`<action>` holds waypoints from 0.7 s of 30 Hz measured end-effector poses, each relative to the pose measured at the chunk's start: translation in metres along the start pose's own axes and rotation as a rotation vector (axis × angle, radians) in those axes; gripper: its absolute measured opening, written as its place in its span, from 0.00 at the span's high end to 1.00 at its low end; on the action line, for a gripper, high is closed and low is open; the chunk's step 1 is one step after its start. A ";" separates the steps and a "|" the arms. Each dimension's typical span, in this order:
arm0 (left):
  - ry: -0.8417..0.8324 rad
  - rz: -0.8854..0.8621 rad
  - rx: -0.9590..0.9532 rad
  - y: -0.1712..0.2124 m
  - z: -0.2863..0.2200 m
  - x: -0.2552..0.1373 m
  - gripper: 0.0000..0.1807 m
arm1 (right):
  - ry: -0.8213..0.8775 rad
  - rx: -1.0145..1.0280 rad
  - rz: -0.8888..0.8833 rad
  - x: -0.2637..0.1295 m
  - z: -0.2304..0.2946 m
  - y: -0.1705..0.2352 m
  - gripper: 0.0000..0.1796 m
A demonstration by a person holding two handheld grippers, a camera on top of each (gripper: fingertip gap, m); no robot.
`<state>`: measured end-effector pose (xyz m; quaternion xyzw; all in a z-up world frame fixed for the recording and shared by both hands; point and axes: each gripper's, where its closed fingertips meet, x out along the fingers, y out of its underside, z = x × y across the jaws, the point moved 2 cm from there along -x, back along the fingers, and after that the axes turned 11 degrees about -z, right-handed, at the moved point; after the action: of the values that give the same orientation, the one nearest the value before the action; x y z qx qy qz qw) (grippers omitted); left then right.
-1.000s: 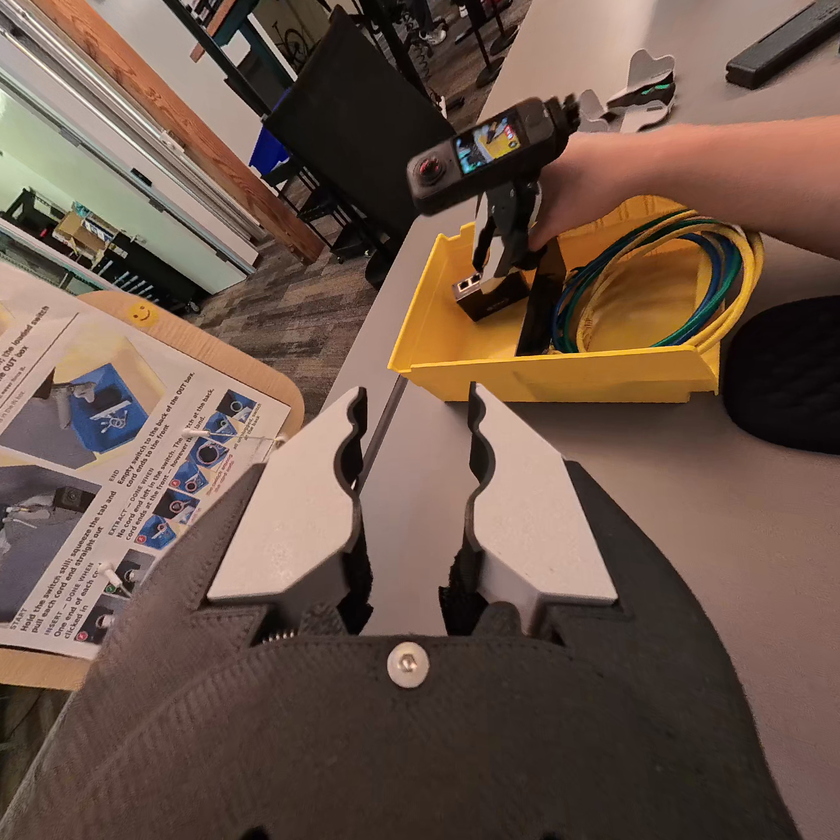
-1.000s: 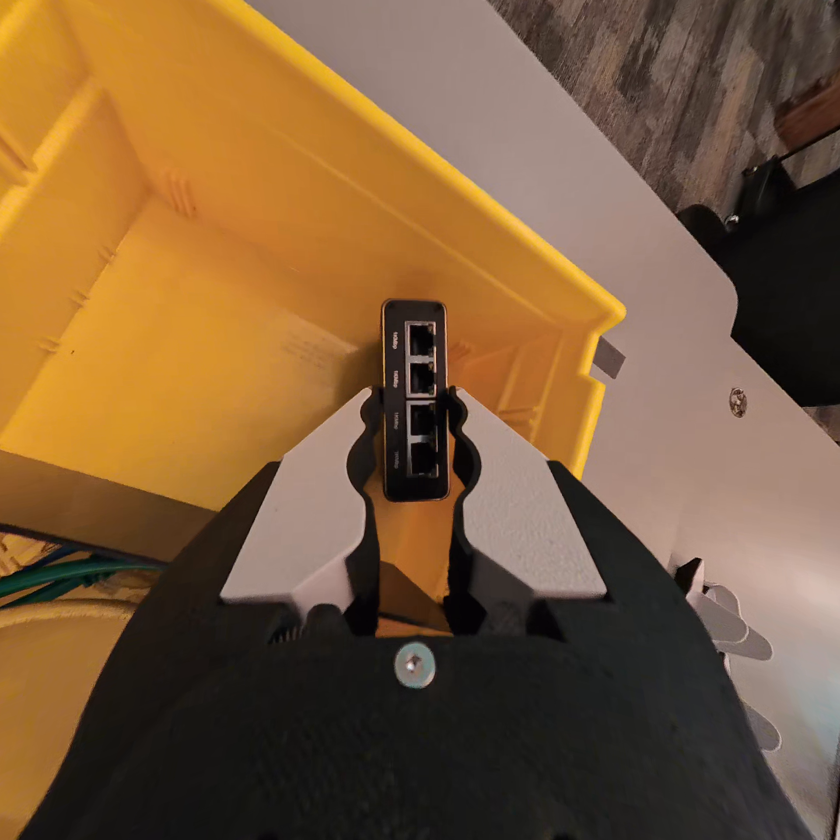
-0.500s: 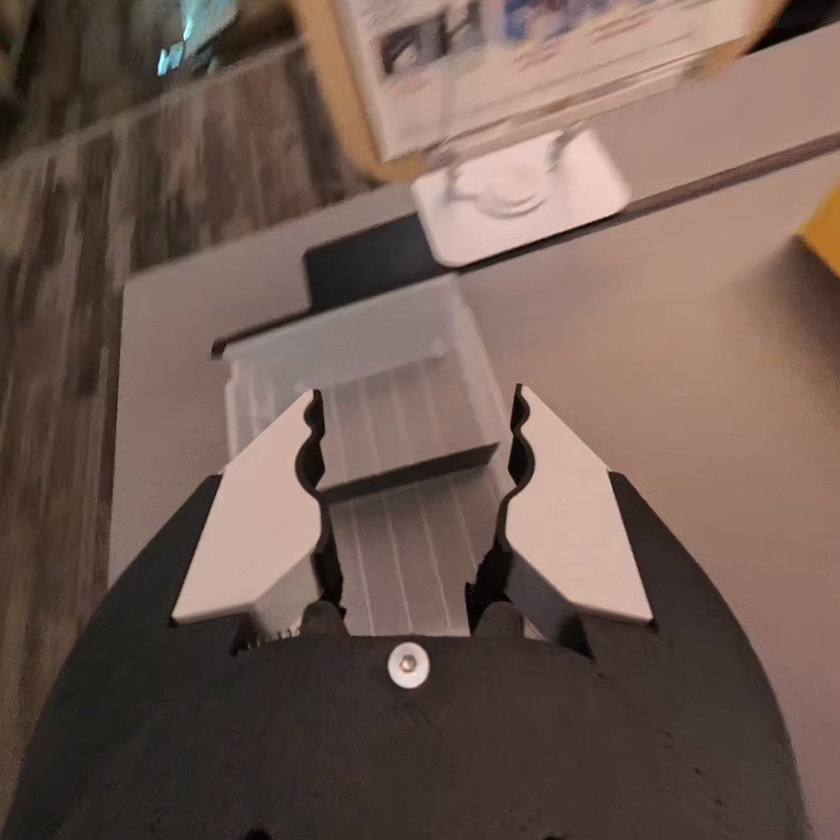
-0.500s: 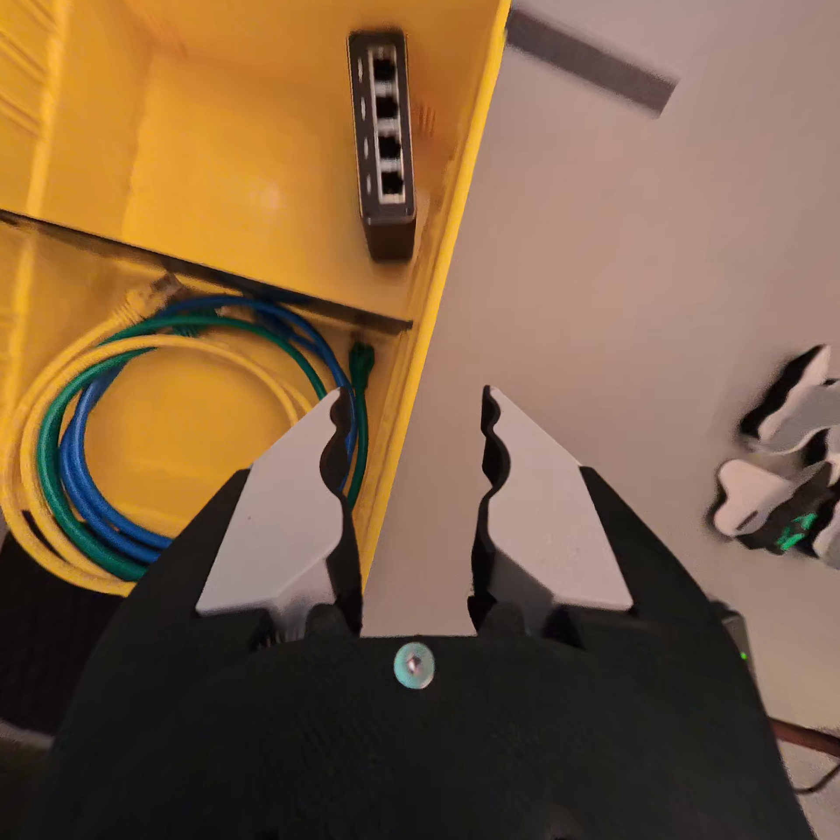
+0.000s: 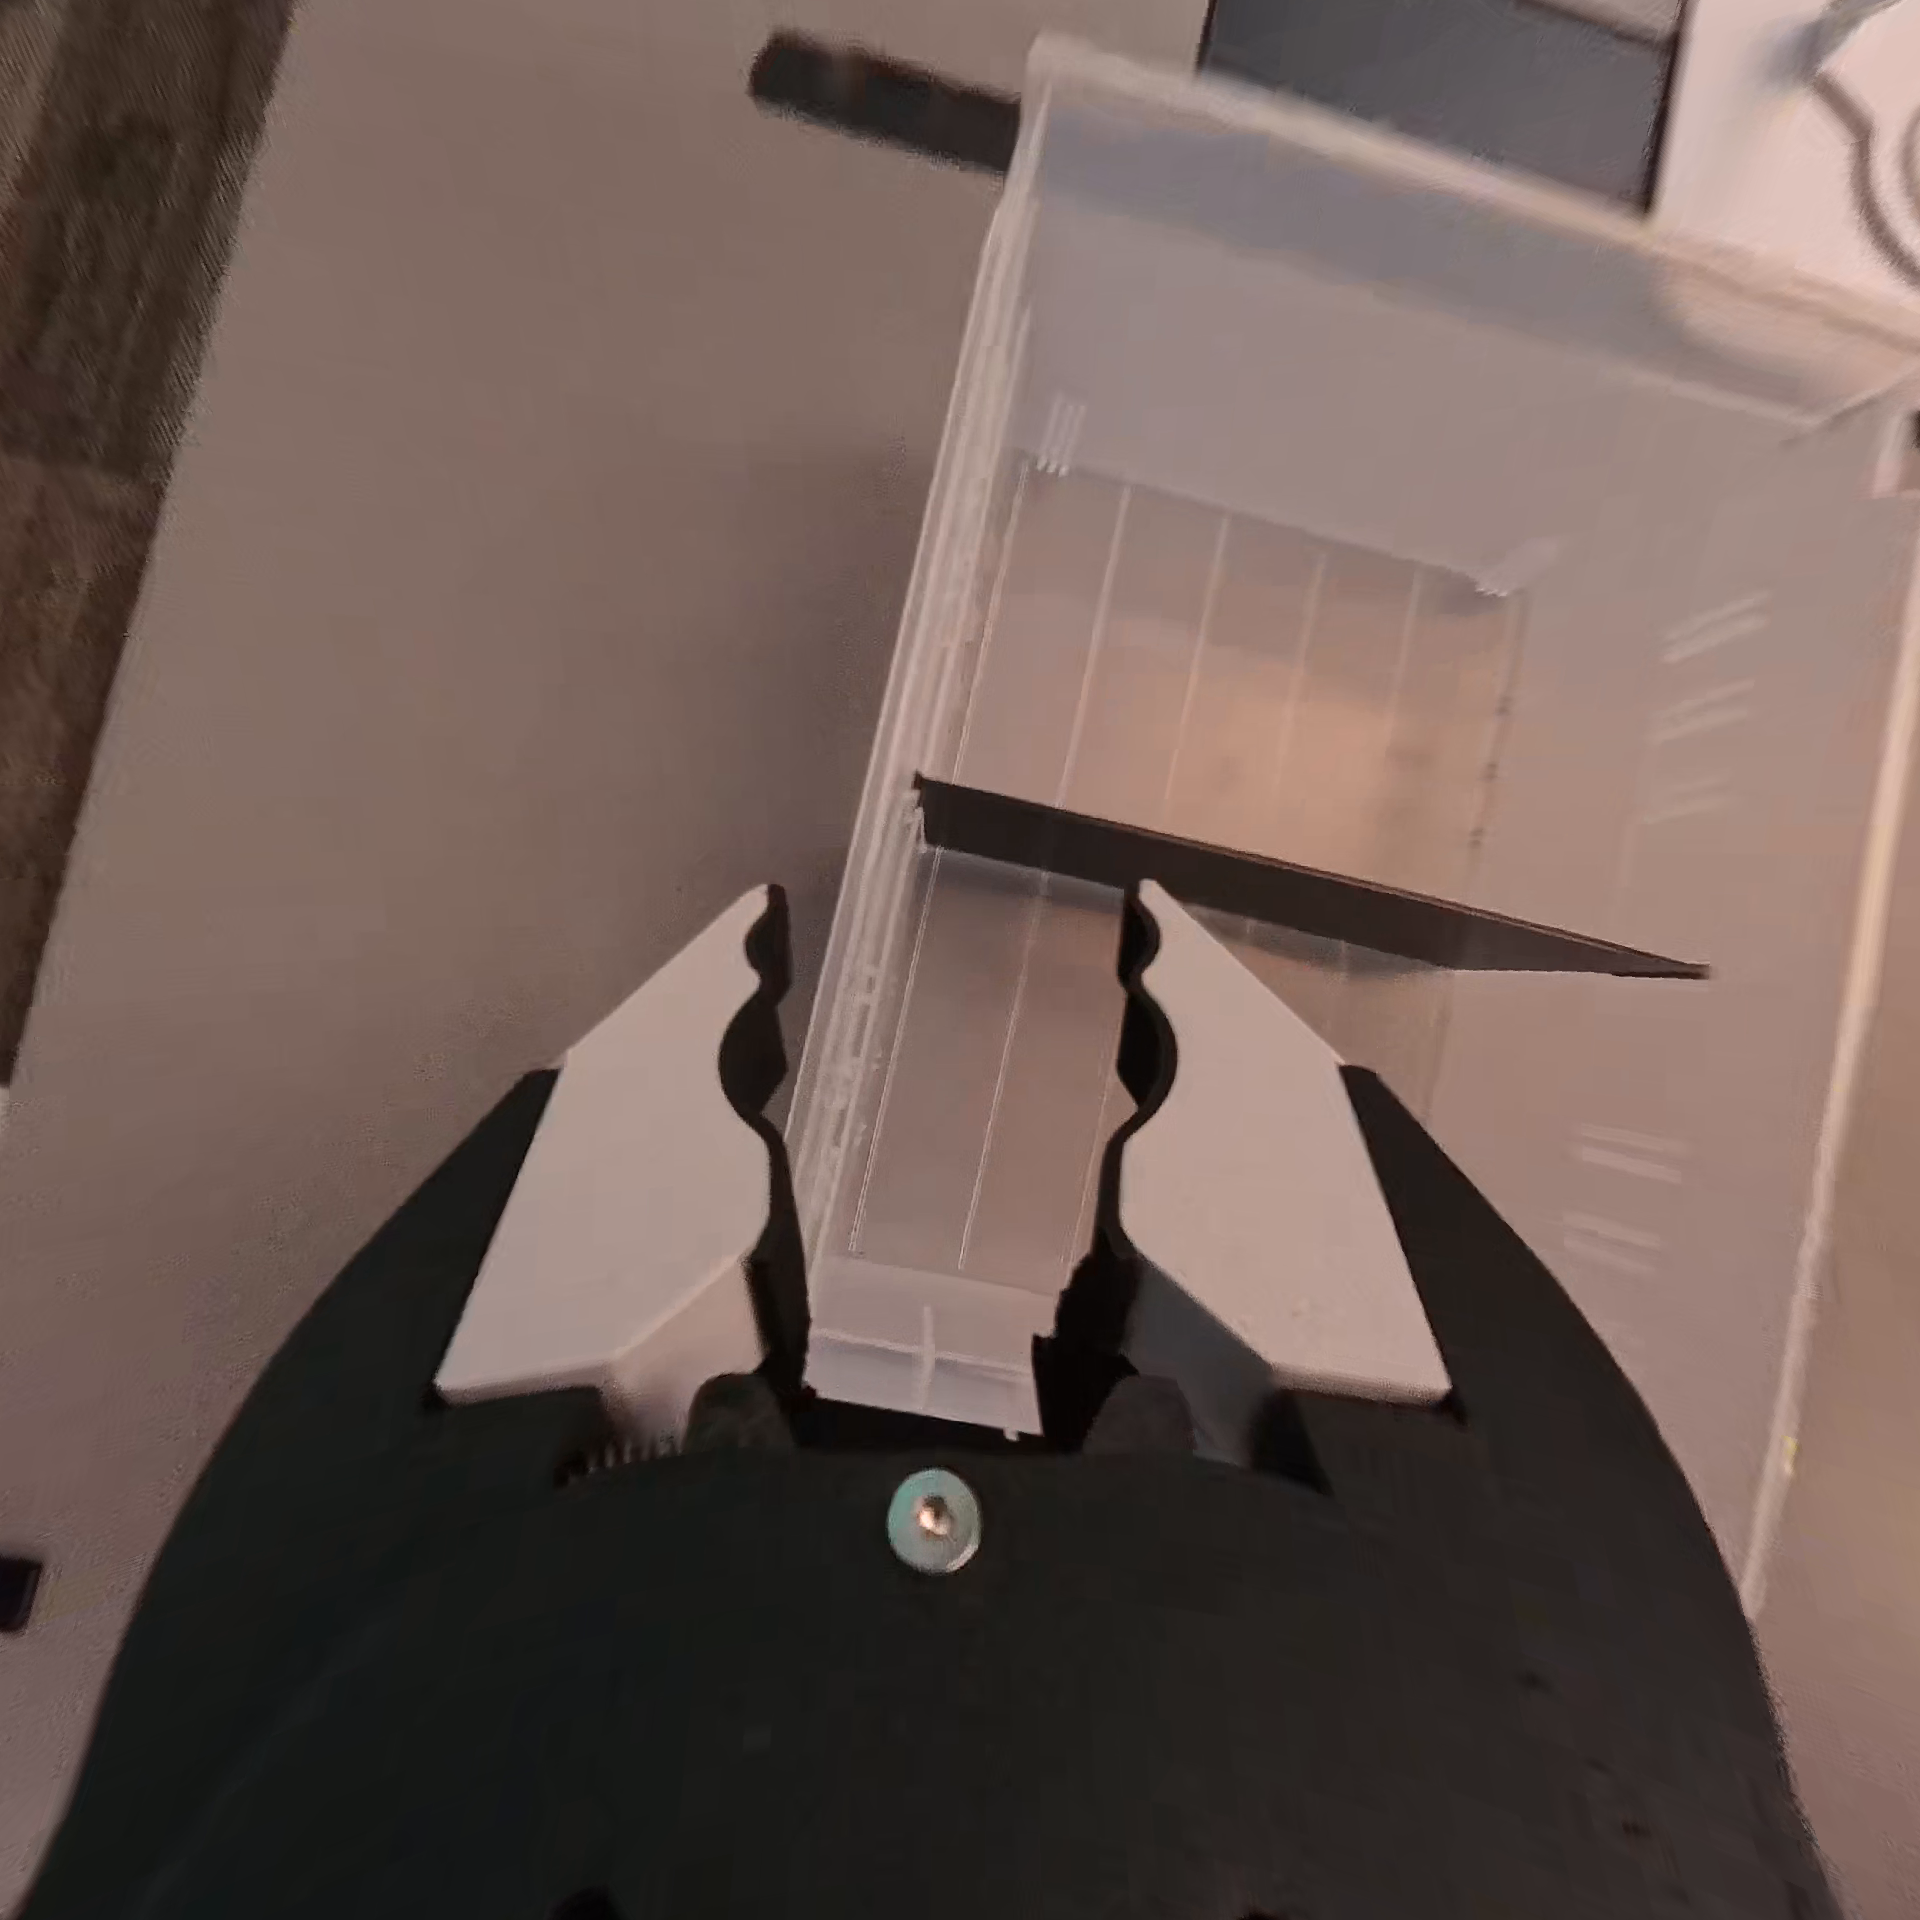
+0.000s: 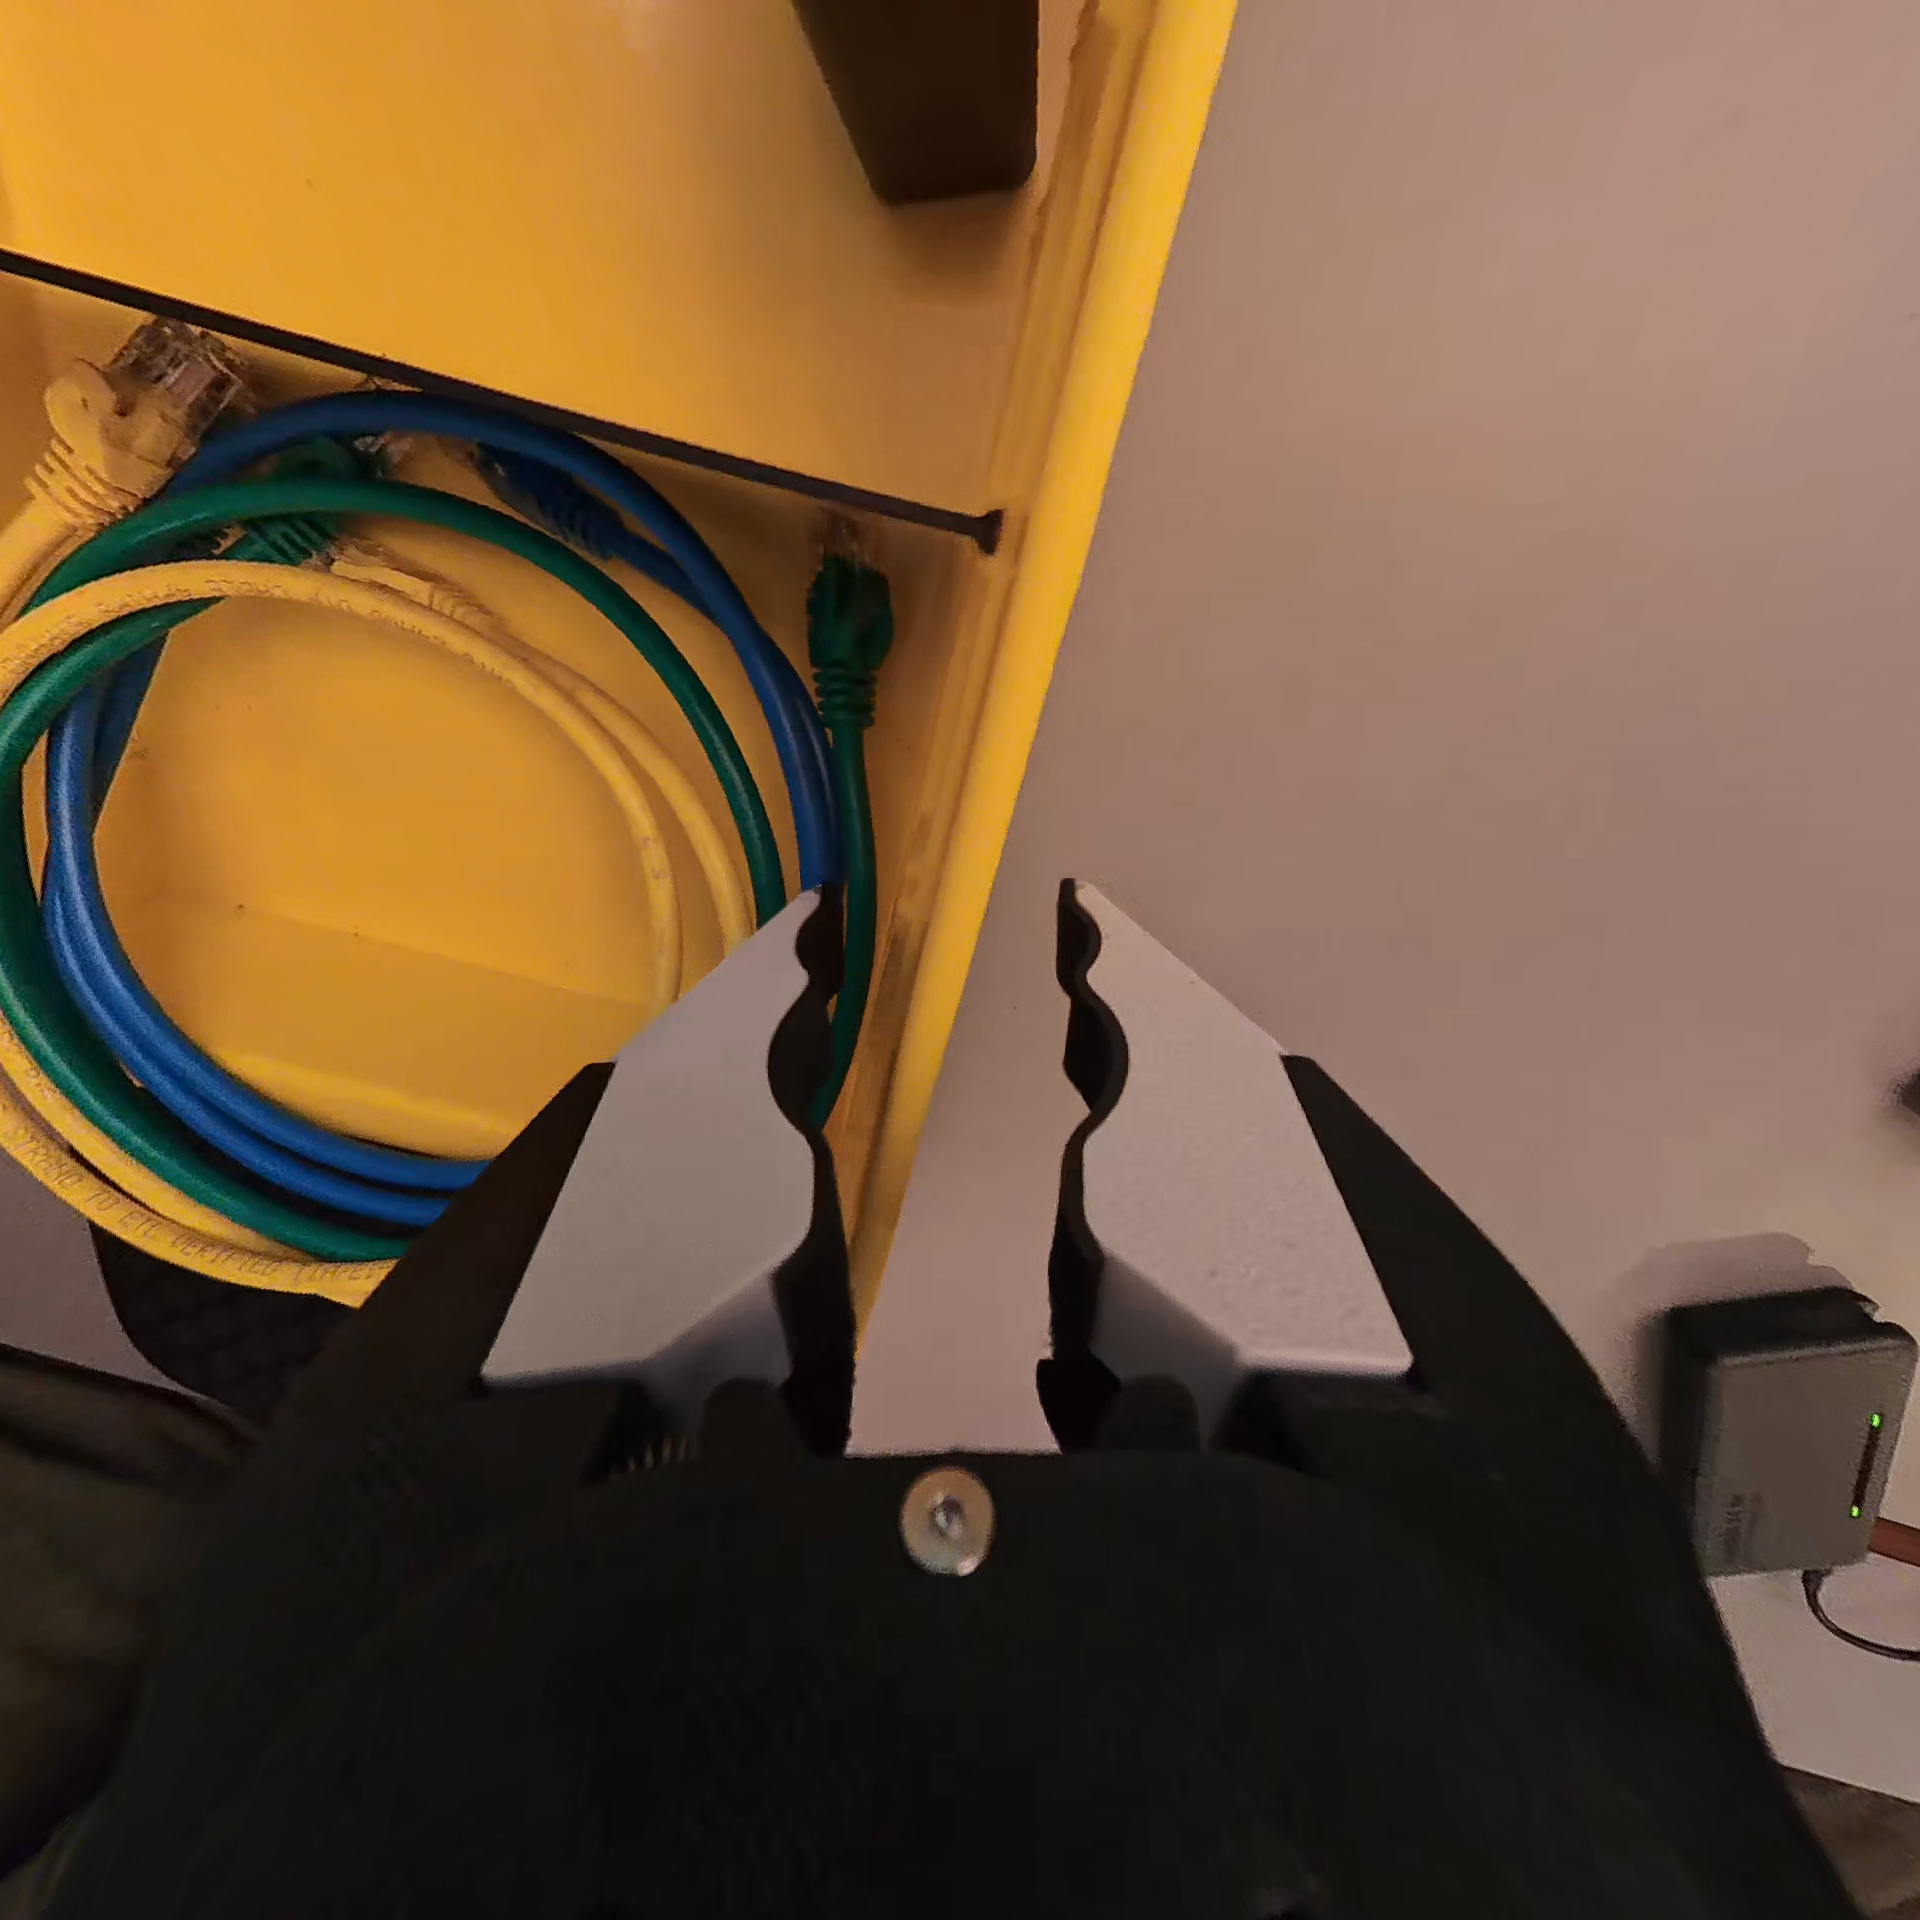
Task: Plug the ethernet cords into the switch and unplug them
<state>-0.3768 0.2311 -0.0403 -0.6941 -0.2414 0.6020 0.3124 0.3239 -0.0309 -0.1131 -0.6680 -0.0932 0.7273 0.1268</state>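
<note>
In the right wrist view a yellow bin (image 6: 1091,416) holds coiled ethernet cords in its near compartment: a blue cord (image 6: 156,1039), a green cord (image 6: 850,623) and a yellow cord (image 6: 644,831). A thin black divider (image 6: 520,416) separates them from the dark switch (image 6: 935,94), which is cut off at the top edge. My right gripper (image 6: 940,894) is open and empty, above the bin's right wall. My left gripper (image 5: 951,904) is open and empty, astride the left wall of a clear plastic bin (image 5: 1247,675).
The clear bin has a black divider (image 5: 1299,894) across it and looks empty. A small grey device with green lights (image 6: 1787,1423) lies on the grey table (image 6: 1455,623) to the right. The table's left edge and the floor (image 5: 83,416) show at far left. The tips of one gripper are about 75 cm away from the tips of the other.
My right gripper has let go of the switch, opened and drawn back over the cords' compartment. My left gripper has swung away from the yellow bin to the clear bin and opened wider.
</note>
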 end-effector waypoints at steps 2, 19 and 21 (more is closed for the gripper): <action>0.003 0.070 -0.013 0.013 0.005 0.011 0.63 | -0.006 0.003 0.014 0.002 0.001 0.002 0.79; 0.176 0.519 0.139 0.082 -0.039 0.024 0.87 | -0.032 0.075 0.071 0.004 0.014 0.003 0.94; 0.215 0.606 0.228 0.093 -0.055 0.021 0.92 | -0.012 0.071 0.094 0.005 0.018 0.003 0.93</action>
<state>-0.3229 0.1742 -0.1182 -0.7545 0.0790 0.6138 0.2186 0.3050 -0.0315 -0.1169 -0.6625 -0.0367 0.7392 0.1156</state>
